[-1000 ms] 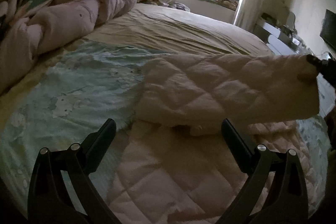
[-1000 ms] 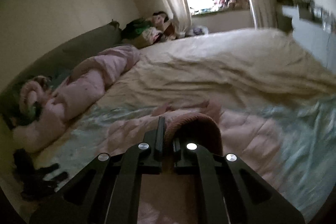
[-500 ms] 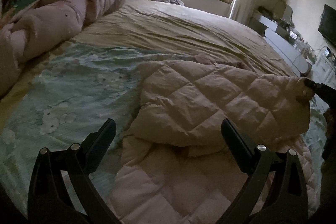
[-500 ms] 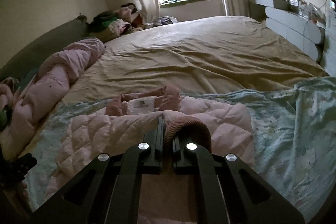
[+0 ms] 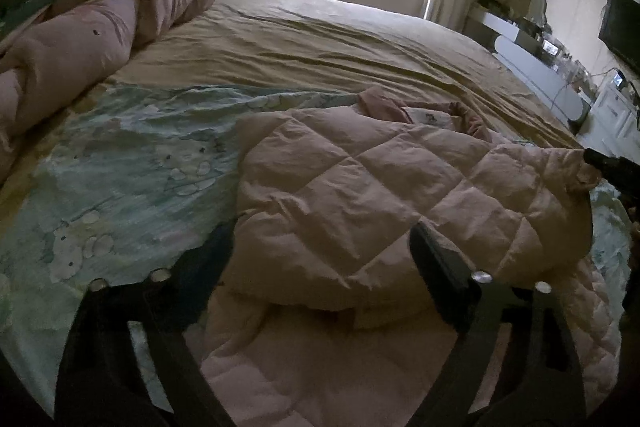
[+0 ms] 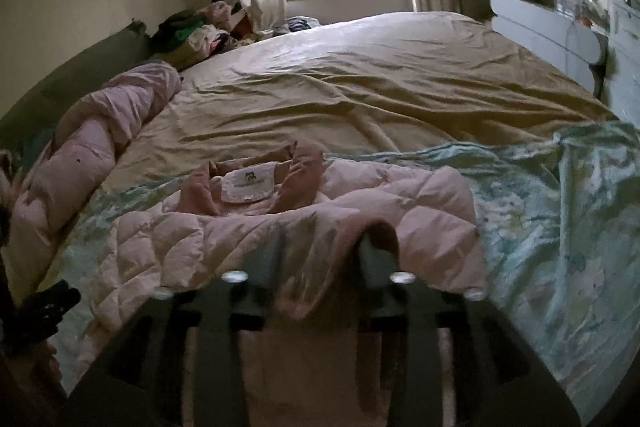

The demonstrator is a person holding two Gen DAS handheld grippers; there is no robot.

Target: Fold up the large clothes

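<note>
Left wrist view: the left gripper, low in frame, tilts down over the pink quilted jacket, jaws closing with fabric between them, unpinched. Right wrist view, bottom centre: the right gripper is opening, cuff draped between its fingers. Rolled pink duvet lies upper left on the bed.

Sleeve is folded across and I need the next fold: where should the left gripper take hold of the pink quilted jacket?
Take the jacket's near-left edge, where the folded sleeve panel ends in a raised, rounded lip on the blue sheet. Come in low from the left with the left gripper, one finger under the lip; its jaws are closing with only loose quilting between them.
</note>
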